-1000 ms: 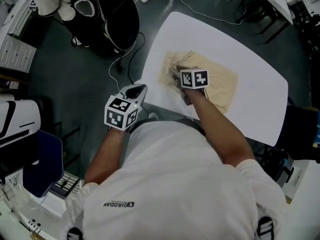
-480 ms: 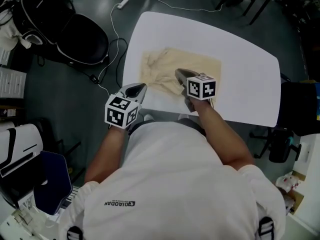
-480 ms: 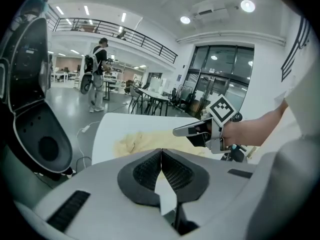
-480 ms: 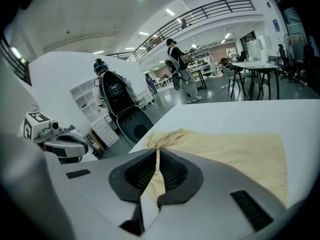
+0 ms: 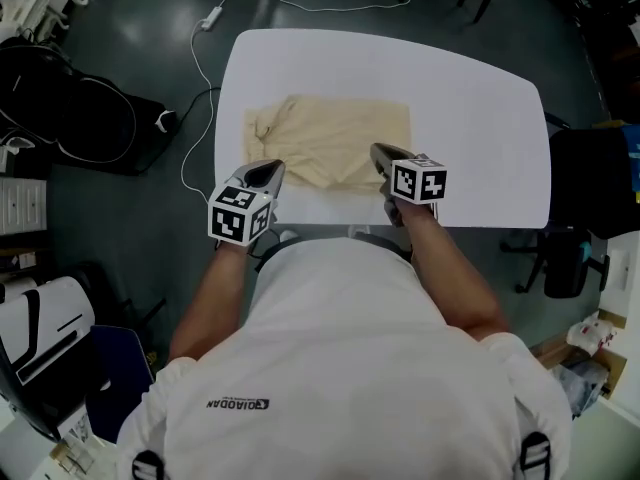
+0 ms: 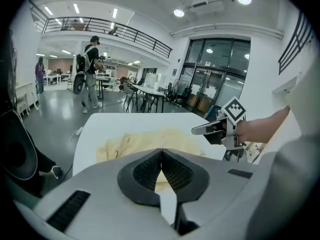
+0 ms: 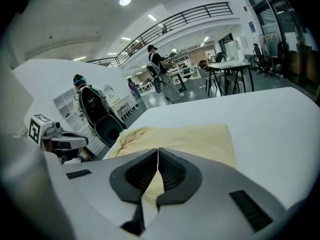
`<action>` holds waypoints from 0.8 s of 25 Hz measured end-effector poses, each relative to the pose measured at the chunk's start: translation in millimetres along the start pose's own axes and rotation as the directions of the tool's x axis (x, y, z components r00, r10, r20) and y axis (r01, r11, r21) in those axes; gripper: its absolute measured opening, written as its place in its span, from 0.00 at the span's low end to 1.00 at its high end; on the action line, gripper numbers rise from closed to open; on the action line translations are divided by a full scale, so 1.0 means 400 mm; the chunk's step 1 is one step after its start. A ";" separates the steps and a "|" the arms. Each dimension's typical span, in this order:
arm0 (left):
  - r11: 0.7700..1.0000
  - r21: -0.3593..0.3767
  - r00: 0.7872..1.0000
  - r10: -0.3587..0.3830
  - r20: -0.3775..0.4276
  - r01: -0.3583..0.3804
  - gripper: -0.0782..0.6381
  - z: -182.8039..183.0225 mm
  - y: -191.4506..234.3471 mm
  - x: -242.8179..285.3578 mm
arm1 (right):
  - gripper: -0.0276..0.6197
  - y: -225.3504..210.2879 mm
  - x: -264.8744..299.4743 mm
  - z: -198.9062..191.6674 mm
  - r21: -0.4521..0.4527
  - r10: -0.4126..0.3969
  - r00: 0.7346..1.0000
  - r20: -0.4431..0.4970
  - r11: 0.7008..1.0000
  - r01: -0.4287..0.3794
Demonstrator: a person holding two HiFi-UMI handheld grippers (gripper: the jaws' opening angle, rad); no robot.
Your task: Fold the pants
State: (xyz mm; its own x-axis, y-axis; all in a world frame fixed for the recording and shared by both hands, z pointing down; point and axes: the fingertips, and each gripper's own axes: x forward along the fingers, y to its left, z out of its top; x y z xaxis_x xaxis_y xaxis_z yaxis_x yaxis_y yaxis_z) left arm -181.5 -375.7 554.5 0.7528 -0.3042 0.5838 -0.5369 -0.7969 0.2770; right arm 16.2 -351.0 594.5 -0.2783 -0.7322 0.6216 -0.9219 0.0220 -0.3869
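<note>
Both shut, empty: L tongs (image 5: 271,169); R tongs (image 5: 379,152) just closed | pants (image 5: 330,138) flat on white table (image 5: 480,118) | grey floor (image 5: 130,238); cable (image 5: 211,16)

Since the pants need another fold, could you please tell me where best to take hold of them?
Probably the pants at the two corners of their straight end, on the head view's right, coming in low over the table from that side: there the cloth lies flat with a clean edge, while the opposite end is rumpled.
</note>
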 end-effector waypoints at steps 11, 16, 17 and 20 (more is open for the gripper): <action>1.000 0.019 0.999 -0.003 -0.054 0.004 0.15 0.011 -0.060 0.074 | 0.13 -0.290 -0.056 -0.044 0.128 -0.176 0.984 -0.002 0.976 0.175; 1.000 0.014 0.997 0.022 -0.077 -0.021 0.15 0.003 -0.067 0.077 | 0.23 -0.377 -0.036 -0.110 0.192 -0.192 0.979 -0.067 0.961 0.202; 1.000 0.011 0.997 0.027 -0.079 -0.026 0.15 0.004 -0.068 0.077 | 0.25 -0.391 -0.031 -0.119 0.201 -0.194 0.978 -0.077 0.958 0.205; 0.999 0.005 0.996 0.042 -0.083 -0.042 0.15 0.007 -0.069 0.081 | 0.29 -0.428 -0.014 -0.132 0.232 -0.192 0.977 -0.087 0.950 0.208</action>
State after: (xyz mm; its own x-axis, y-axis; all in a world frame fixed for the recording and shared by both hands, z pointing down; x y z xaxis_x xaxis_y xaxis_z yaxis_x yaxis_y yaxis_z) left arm -141.2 -365.2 563.6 0.6950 -0.2932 0.6565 -0.5664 -0.7857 0.2487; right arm 161.5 -314.8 693.4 -0.1181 -0.6608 0.7412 -0.8712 -0.2892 -0.3967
